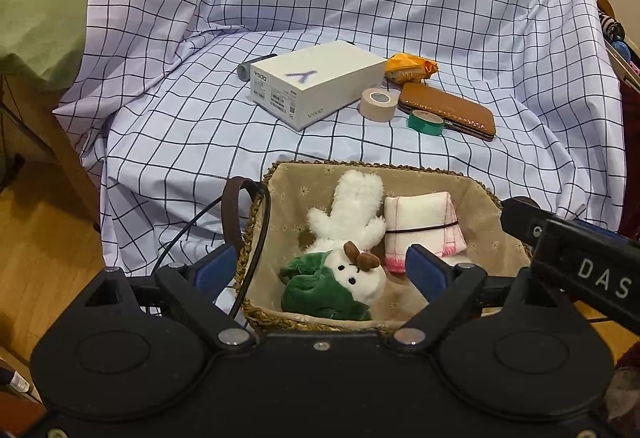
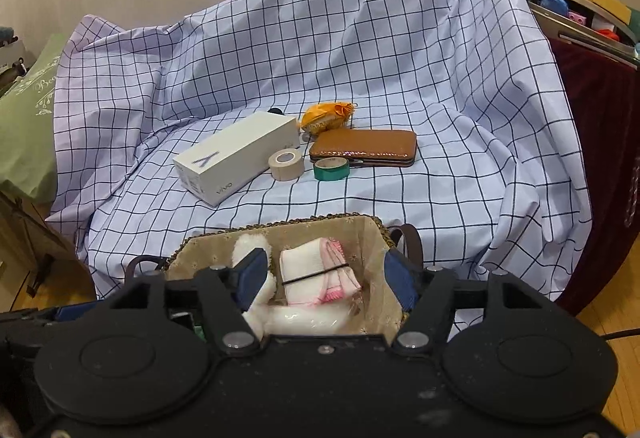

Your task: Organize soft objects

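**Soft toys and towel lie in the basket, both grippers spread above it**

Nearest to us, the left gripper hangs over the woven basket with its blue fingers spread wide and holding nothing; one finger sits outside the basket's left rim, the other inside. The right gripper hovers over the same basket, its fingers also apart and empty, reaching down on either side of the folded towel.

Inside the basket we see a small plush with a white face, brown horns and green clothing at the near side. Touching it from behind lies a fluffy white plush. Just beside that, to the right, rests the folded white towel with pink trim, bound by a dark band.

Farther back, on the checked sheet, stands a white phone box. Near its right end are a beige tape roll, a green tape roll, a brown leather case and, behind them, an orange packet. A green pillow sits far left.
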Demonstrator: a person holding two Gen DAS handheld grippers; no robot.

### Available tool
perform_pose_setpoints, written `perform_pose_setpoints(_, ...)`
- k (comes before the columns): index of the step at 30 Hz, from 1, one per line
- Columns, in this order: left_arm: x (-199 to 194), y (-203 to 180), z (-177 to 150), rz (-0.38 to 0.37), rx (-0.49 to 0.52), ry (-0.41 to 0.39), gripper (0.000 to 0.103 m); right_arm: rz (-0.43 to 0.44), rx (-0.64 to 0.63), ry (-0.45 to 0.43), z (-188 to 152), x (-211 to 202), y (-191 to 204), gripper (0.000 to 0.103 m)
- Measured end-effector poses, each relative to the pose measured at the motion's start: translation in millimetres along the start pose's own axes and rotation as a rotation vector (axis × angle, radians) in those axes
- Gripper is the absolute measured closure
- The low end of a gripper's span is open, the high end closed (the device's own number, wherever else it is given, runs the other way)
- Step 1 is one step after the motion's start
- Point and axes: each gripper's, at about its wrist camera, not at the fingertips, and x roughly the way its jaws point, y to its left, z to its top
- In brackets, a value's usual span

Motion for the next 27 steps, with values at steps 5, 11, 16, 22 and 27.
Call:
perform_pose_setpoints(5,0.3,-0.2,0.0,0.002,0.002,0.005,0.014,-0.009,0.023,0.017,-1.1,1.5,-6.1,0.038)
perform_pose_setpoints(11,0.4,0.1,-0.4,0.004,0.003,0.013,0.013,-0.02,0.034,0.027,-2.2,2.8,-7.3,0.036)
perform_pose_setpoints(16,1.0,1.0,-0.4,0.008,0.003,0.015,0.012,-0.026,0.035,0.032,-2.6,3.7,-7.1,0.034)
perform_pose_setpoints(22,1.3,1.5,-0.6,0.01,0.003,0.017,0.012,-0.029,0.035,0.039,-2.3,4.9,-7.4,0.032)
perform_pose_setpoints(27,1.8,2.6,-1.1,0.016,0.003,0.015,0.011,-0.033,0.032,0.041,-1.8,5.7,-8.1,0.028)
